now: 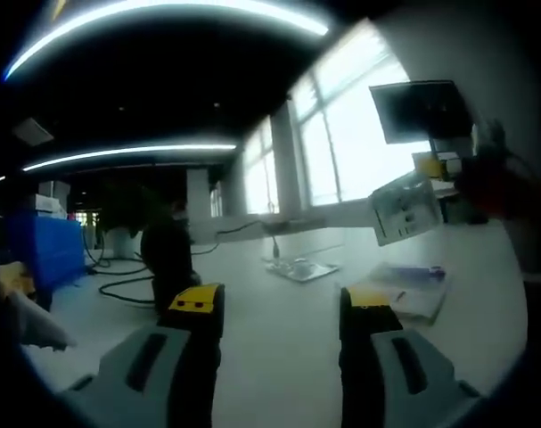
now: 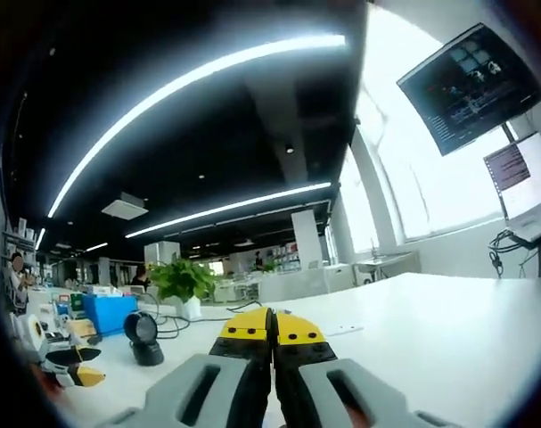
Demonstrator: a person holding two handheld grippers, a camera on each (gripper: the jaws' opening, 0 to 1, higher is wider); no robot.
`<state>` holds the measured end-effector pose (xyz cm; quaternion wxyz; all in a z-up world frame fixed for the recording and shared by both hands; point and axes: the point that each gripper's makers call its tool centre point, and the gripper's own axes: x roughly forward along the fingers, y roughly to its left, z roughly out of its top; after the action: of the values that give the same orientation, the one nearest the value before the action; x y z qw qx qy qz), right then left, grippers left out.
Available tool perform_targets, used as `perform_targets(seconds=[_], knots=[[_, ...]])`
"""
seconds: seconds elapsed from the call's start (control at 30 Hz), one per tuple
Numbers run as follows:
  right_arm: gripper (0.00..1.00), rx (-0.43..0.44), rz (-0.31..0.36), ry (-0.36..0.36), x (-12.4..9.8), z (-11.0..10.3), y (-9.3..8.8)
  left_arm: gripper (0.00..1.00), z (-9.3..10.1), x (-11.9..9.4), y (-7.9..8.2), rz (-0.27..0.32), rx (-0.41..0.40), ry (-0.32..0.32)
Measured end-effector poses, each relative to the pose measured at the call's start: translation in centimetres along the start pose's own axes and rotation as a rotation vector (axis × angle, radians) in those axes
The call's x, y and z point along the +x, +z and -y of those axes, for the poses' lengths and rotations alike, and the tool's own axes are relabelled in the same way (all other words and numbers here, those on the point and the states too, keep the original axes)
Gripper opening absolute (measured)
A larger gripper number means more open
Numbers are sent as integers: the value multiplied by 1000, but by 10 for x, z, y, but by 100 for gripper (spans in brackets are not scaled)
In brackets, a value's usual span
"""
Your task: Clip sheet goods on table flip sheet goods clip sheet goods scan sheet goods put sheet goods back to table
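My left claw (image 1: 279,312) stands open over the white tabletop (image 1: 279,357), jaws well apart with nothing between them. My right claw (image 2: 272,334) is closed, its yellow tips pressed together (whether anything thin is pinched there, I cannot tell). Beyond the left claw, to the right, a pile of sheet goods (image 1: 411,290) lies flat on the tabletop, its long axis running away to the right. Above it a clear packet (image 1: 404,207) hangs tilted in the air, held at its far edge. A black scanner (image 2: 145,337) stands further out, then a potted plant (image 2: 183,278), bright windows (image 1: 359,134), a wall monitor (image 2: 471,85), and ceiling light strips (image 2: 199,76).
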<state>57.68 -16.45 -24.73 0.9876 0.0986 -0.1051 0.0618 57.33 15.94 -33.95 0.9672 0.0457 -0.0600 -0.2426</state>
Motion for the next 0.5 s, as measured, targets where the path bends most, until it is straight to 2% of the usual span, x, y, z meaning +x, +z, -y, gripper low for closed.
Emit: perform_targets(seconds=[0.17,0.3,0.4,0.5], knots=[[0,93,-7,-10,-7,15,-11,44,-2,1,-3,-11,-1,-3],[0,98,-24,-21,-15,16,-27,44,-2,1,-3,-11,8,-5],[0,116,-5,-41,-19,21,-27,44,-3,1,-3,-10,7,0],[0,180,19,-95,-24,31,-27,44,-3,1,-4,-13,3,2]])
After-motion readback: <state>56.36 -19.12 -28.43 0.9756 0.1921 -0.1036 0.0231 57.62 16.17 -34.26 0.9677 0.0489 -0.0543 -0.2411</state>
